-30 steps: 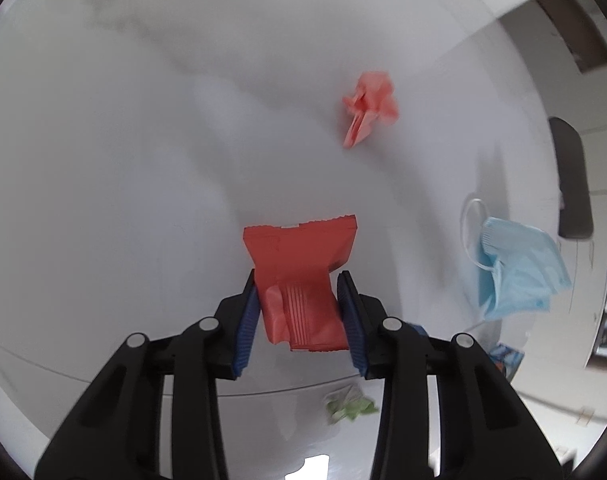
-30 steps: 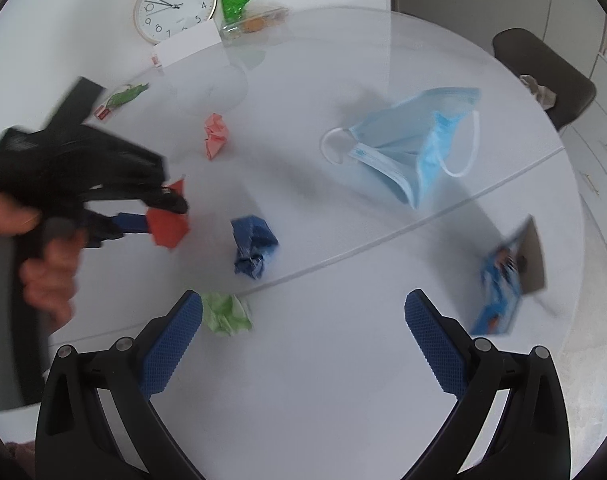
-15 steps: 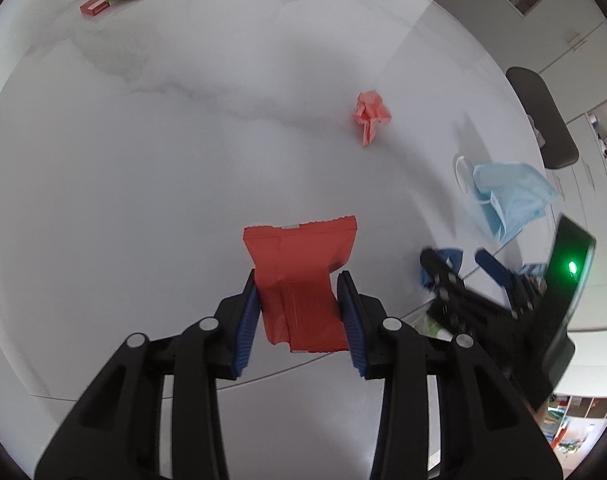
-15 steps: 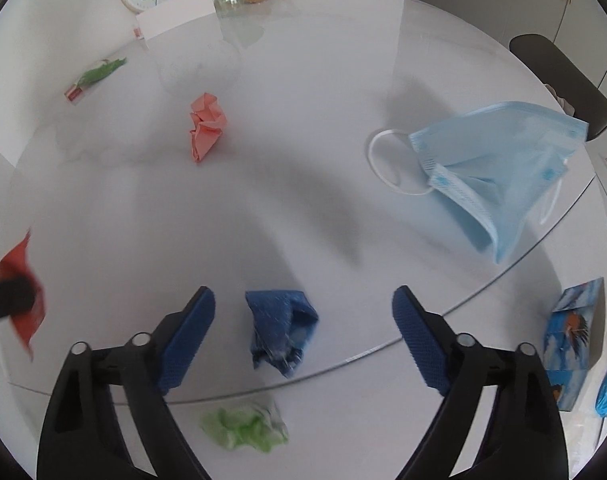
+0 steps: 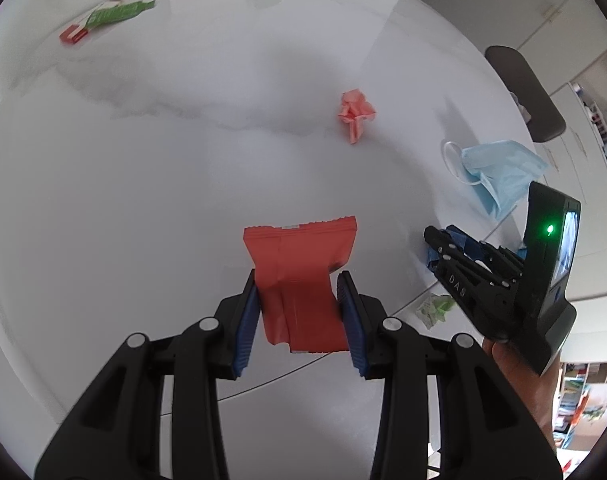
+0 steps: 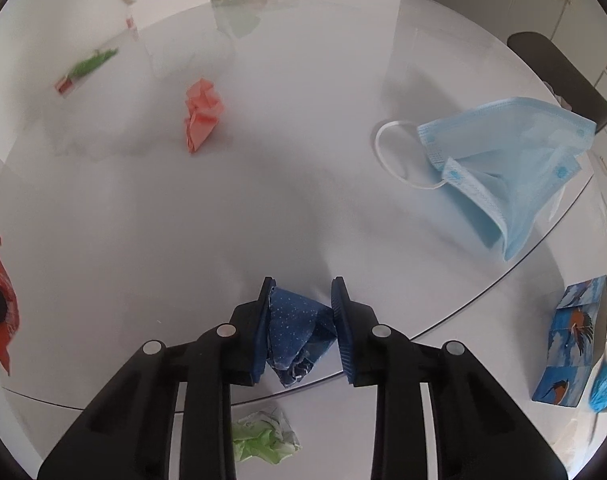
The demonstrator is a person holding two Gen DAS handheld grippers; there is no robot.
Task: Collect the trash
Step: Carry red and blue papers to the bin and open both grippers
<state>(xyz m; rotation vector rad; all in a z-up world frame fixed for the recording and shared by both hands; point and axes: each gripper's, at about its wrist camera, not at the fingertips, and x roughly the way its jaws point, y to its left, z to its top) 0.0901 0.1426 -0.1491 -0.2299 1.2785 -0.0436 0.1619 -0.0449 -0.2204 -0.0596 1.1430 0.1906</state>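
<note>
Left gripper (image 5: 299,306) pinches the red wrapper (image 5: 301,276); right gripper (image 6: 301,330) closed around the blue wad (image 6: 297,334). Lift both straight up off the table (image 6: 303,208), keeping pressure steady.

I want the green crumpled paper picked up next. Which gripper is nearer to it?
Right. The right gripper, shut on the blue wad, sits just beyond the green crumpled paper; the left gripper holds the red wrapper farther left.

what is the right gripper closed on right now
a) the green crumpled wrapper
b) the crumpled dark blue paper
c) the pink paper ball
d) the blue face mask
b: the right gripper has its blue pads pressed against both sides of the crumpled dark blue paper.
</note>
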